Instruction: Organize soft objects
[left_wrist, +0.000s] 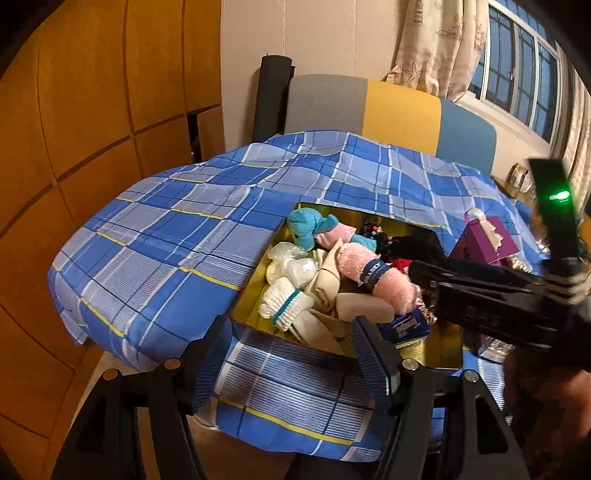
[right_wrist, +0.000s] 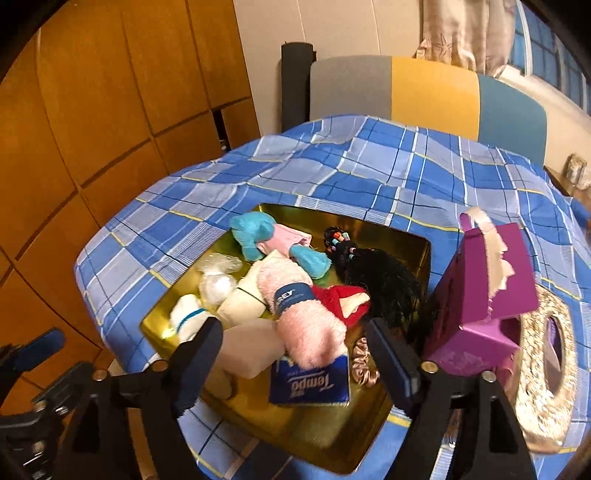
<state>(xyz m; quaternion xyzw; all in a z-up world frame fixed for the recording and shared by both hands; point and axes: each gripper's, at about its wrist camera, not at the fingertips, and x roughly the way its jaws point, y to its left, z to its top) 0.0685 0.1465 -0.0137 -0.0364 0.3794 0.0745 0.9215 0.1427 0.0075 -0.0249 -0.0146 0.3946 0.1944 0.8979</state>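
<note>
Nearest in the right wrist view, the right tool (right_wrist: 291, 354) stands wide with nothing pressed between its pads. The pink rolled towel (right_wrist: 301, 314) lies just in front of it, on top of the pile in the gold tin tray (right_wrist: 325, 443). The left tool (left_wrist: 284, 354) is also wide and empty, over the near rim of the tray.

The towel rests half on the blue Tempo tissue pack (right_wrist: 310, 380) and half on a white sponge block (right_wrist: 251, 350). I judge this seat as unsteady: a small push from either tool can roll the towel toward the near rim.

The pink satin scrunchie (right_wrist: 364, 365) lies just beside the right finger (right_wrist: 388, 358), so it can catch on it when the tool moves.

Farther in, the black wig (right_wrist: 384, 280) has loose strands that touch the red cloth (right_wrist: 343, 299), so lifting one probably drags the other. The blue plush toy (right_wrist: 258, 232) sits near the far rim.

To the right the purple box (right_wrist: 484, 295) stands tilted against the tray; a sideways move can tip it. The checked cloth (right_wrist: 332, 162) on the worktop is wrinkled, so the tray may slide.
</note>
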